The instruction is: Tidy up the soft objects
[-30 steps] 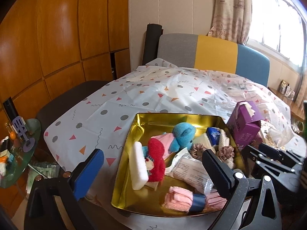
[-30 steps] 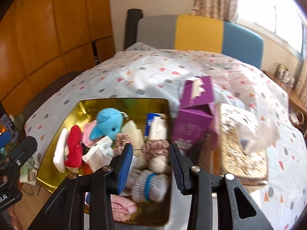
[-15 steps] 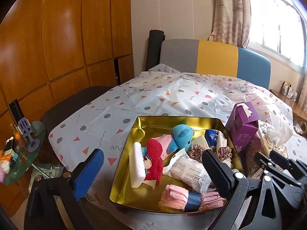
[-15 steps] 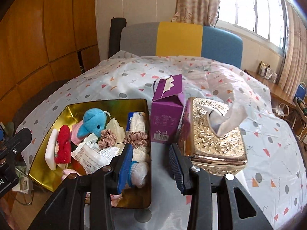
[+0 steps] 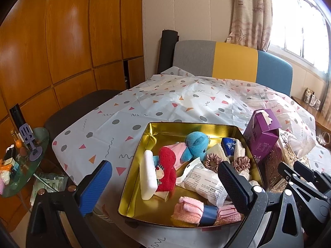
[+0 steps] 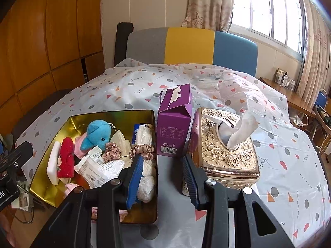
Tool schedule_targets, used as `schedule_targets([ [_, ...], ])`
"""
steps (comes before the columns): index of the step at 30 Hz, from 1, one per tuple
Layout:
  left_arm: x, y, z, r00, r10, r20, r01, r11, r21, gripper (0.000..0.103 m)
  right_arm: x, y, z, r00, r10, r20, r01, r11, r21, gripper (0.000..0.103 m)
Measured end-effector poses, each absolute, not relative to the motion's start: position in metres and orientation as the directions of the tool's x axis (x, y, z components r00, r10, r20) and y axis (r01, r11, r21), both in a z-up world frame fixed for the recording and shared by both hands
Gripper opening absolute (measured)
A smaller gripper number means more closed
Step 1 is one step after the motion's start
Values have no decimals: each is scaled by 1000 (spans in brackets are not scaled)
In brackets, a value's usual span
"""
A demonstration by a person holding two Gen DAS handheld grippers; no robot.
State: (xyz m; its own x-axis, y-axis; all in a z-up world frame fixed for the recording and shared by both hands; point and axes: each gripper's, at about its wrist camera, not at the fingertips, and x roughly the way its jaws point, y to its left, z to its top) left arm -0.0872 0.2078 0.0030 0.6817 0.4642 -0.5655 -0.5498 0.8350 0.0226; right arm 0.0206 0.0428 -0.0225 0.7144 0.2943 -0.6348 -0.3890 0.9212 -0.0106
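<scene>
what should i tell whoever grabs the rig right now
Left claw: open wide, empty, above the near left of the gold tin.
Right claw: partly open, empty, over the cloth between tin and gold tissue box.
In the tin: blue plush, red plush, scrunchies, pink socks, packets.
Purple carton stands beside the tin.
Done: soft items appear gathered.
Left: unclear; possibly the tissue.

I see the tin (image 6: 62, 166) at the table's (image 6: 279, 155) near left edge, plush elephant (image 6: 98, 137) inside; right of it stands the carton (image 6: 174, 128), then the tissue box (image 6: 225, 155).
</scene>
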Motion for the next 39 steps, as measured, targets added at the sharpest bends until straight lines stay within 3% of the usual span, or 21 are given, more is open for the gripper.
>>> schedule_targets([
  [39, -83, 211, -4, 662, 452, -598, -550, 835, 21, 103, 22, 50, -29, 695, 298, -655, -405, 914, -13, 40],
])
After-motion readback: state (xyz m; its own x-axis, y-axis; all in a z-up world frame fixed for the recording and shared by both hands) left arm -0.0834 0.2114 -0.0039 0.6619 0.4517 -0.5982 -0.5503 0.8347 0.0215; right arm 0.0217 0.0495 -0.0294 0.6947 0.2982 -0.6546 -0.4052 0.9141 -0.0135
